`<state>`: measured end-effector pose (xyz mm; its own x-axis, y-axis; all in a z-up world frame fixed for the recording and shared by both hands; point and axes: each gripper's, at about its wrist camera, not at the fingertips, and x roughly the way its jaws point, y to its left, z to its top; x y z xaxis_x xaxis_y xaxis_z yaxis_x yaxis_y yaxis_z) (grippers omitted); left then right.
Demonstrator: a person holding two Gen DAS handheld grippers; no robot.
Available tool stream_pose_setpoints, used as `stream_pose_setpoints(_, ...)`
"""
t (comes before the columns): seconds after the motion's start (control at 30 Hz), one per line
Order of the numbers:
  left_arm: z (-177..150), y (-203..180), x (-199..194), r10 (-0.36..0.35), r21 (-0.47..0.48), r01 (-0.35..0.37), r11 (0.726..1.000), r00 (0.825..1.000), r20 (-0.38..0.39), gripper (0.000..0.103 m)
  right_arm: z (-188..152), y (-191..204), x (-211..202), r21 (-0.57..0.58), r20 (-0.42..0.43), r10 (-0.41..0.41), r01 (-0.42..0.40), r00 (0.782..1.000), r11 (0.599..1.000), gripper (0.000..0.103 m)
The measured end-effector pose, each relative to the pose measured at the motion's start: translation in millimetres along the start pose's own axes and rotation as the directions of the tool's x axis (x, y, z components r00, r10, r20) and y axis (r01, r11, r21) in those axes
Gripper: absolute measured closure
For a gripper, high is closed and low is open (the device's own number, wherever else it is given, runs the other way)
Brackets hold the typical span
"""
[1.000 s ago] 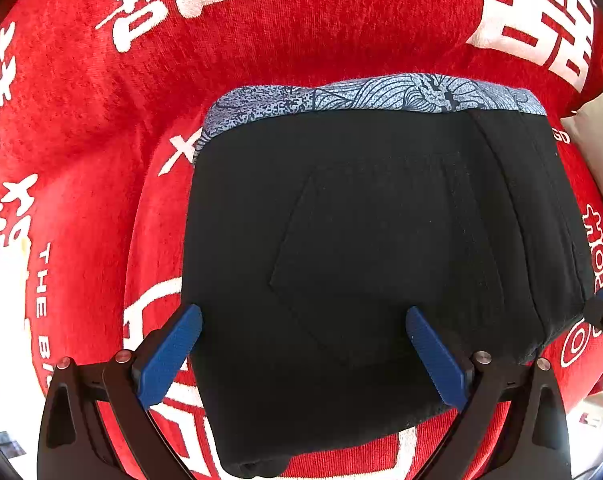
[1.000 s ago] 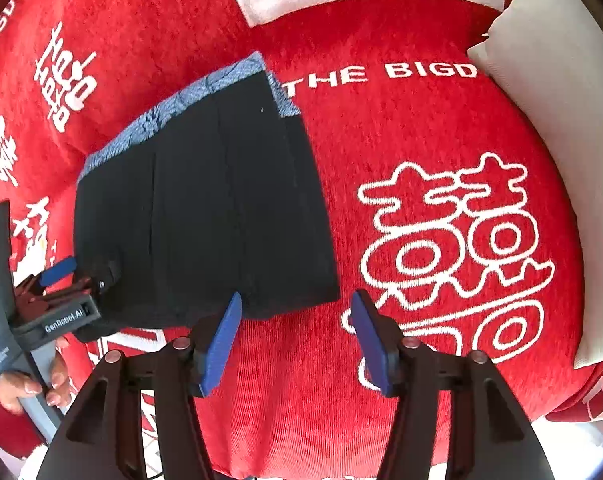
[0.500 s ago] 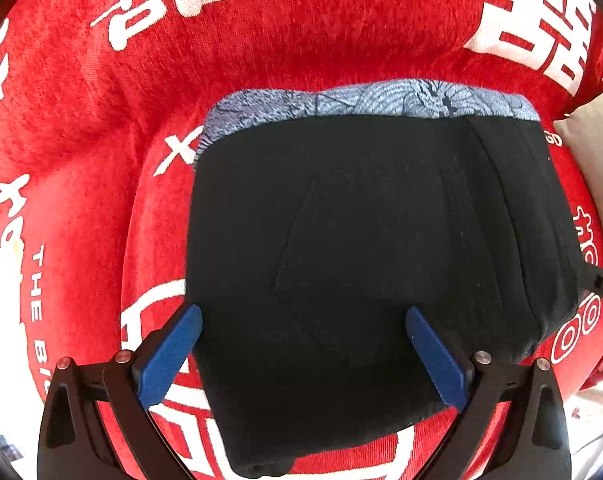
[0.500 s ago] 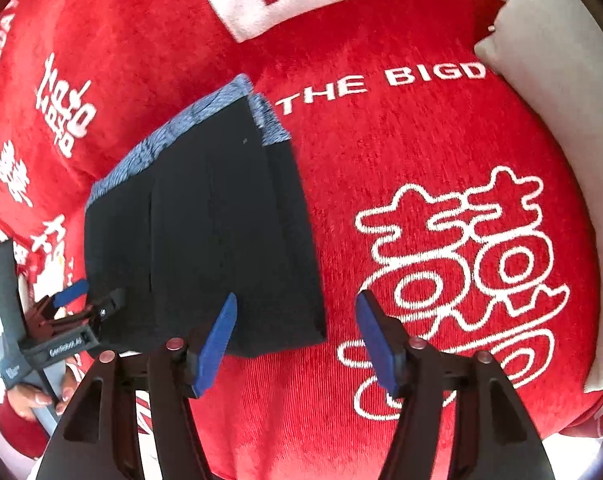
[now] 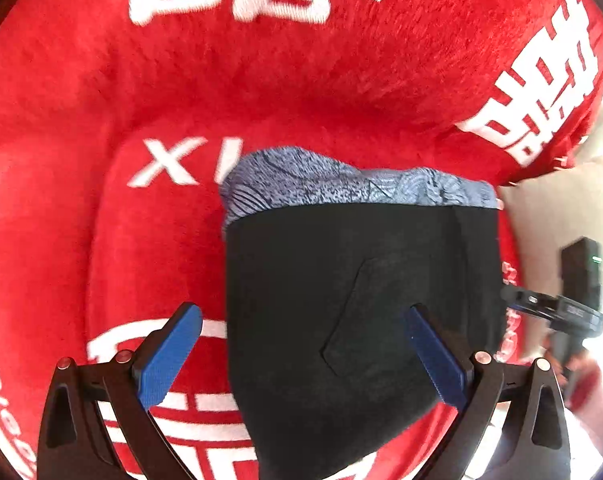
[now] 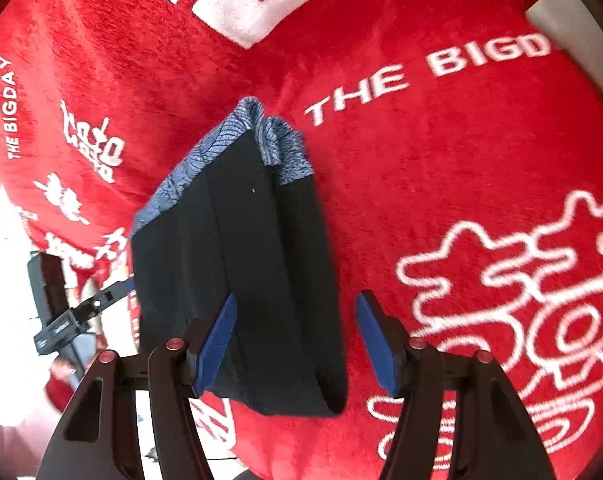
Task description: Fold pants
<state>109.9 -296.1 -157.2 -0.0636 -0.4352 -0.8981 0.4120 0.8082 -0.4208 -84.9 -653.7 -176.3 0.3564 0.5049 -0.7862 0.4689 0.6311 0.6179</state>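
The black pants (image 5: 341,300) lie folded into a compact block on the red blanket (image 5: 141,80), with a blue-grey patterned waistband (image 5: 341,184) at the far edge. They also show in the right wrist view (image 6: 241,272). My left gripper (image 5: 301,352) is open and empty, its blue fingers straddling the near part of the block from above. My right gripper (image 6: 297,340) is open and empty, over the block's near right corner. The right gripper's body shows at the right edge of the left wrist view (image 5: 561,312).
The red blanket (image 6: 461,160) bears white characters and the words "THE BIGD". A white pillow (image 5: 549,216) lies to the right of the pants, also seen in the right wrist view (image 6: 569,12). The left hand-held gripper (image 6: 73,316) shows at the left.
Both grippers stay open and empty. The left view has shifted so the pants sit further right and away. The right gripper has moved closer, over the pants' near corner.
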Motion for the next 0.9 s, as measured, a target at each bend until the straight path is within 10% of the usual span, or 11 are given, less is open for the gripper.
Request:
stream_pose_setpoints(0.3, 3.6, 16.9, 35.0, -0.167, -0.045, 0.163, 0.986, 0.980, -0.113, 0.001, 15.1, -29.2, 29.8, 0.078, -0.098, 0.242, -0.235, 0.965, 0.969, 0.037)
stream_pose_setpoints(0.7, 5.3, 0.3, 58.8, -0.093, -0.014, 0.092, 0.996, 0.990, -0.108, 0.003, 30.8, -25.7, 47.7, 0.083, -0.122, 0.289, -0.281, 0.949, 0.956, 0.036)
stream_pose_setpoints(0.9, -1.2, -17.2, 45.2, -0.054, 0.037, 0.055, 0.998, 0.998, -0.037, 0.027, 21.6, -11.6, 40.0, 0.105, -0.070, 0.299, -0.291, 0.952, 0.951, 0.062)
